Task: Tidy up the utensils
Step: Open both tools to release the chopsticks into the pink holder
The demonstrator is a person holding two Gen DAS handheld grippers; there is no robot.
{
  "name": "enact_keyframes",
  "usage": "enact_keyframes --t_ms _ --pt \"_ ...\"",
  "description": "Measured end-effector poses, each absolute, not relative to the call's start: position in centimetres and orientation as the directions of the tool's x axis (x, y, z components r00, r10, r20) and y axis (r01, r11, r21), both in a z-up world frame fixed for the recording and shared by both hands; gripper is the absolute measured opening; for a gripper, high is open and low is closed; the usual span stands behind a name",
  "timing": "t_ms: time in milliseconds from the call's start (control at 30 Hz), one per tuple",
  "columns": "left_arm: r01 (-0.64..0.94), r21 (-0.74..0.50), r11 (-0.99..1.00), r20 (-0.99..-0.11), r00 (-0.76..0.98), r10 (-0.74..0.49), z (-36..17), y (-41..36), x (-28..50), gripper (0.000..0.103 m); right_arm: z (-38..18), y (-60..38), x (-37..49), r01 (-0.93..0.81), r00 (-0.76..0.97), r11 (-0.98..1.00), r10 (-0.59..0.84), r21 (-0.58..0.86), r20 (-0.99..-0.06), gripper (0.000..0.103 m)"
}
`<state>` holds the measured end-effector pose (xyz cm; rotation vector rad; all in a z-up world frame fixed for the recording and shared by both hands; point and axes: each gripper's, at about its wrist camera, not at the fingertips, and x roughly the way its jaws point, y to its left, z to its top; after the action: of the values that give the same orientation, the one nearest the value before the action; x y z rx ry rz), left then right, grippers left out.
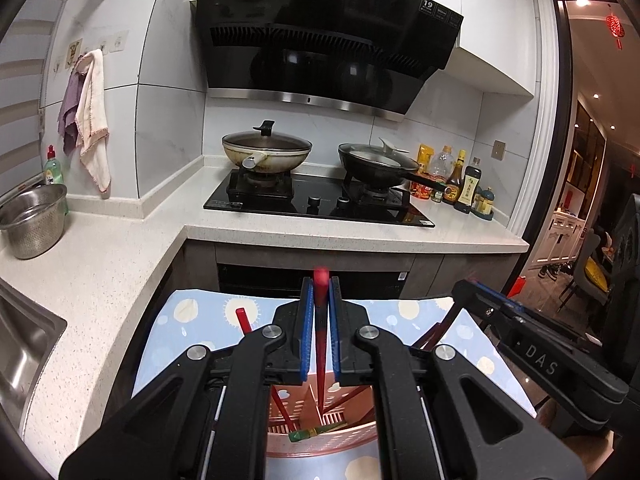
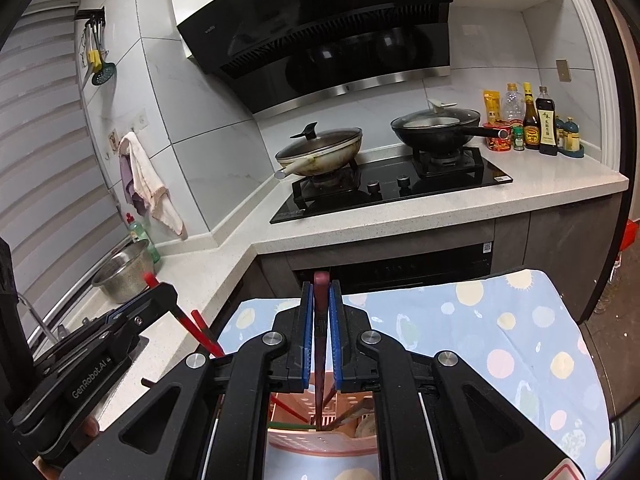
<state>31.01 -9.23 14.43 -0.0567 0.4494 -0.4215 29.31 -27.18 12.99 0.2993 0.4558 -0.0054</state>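
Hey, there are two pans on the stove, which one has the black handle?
The black frying pan on the right burner. Its long black handle points right toward the sauce bottles, whereas the stained cream wok has a cream handle.

Pale-blue dotted cloth (image 2: pixel 500 332) over the work surface, pink slotted utensil holder (image 1: pixel 320 446) on top.

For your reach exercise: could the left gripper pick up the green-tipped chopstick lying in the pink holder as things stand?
Probably not. The left gripper is shut on a red chopstick, so its jaws are occupied. The green-tipped chopstick lies in the holder below, otherwise unblocked.
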Motion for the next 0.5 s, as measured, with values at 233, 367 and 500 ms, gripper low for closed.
enact_keyframes --t_ms 233,367,500 --pt "0.371 -0.126 0.92 -0.399 0.83 -0.39 14.8 -9.2 29.9 0.032 14.3 -27.0 27.6 0.07 0.913 0.96 0.048 0.27 -0.406 0.03" --pt "0.372 -0.129 0.919 -0.394 0.832 -0.391 15.3 -8.9 28.8 0.032 15.2 -26.4 26.0 0.063 0.918 0.969 0.038 0.24 -0.394 0.03" --pt "0.366 -0.133 0.921 -0.394 0.834 -0.388 15.8 -8.4 27.5 0.032 15.7 -26.1 24.3 0.056 0.919 0.97 0.043 0.238 -0.391 0.03"
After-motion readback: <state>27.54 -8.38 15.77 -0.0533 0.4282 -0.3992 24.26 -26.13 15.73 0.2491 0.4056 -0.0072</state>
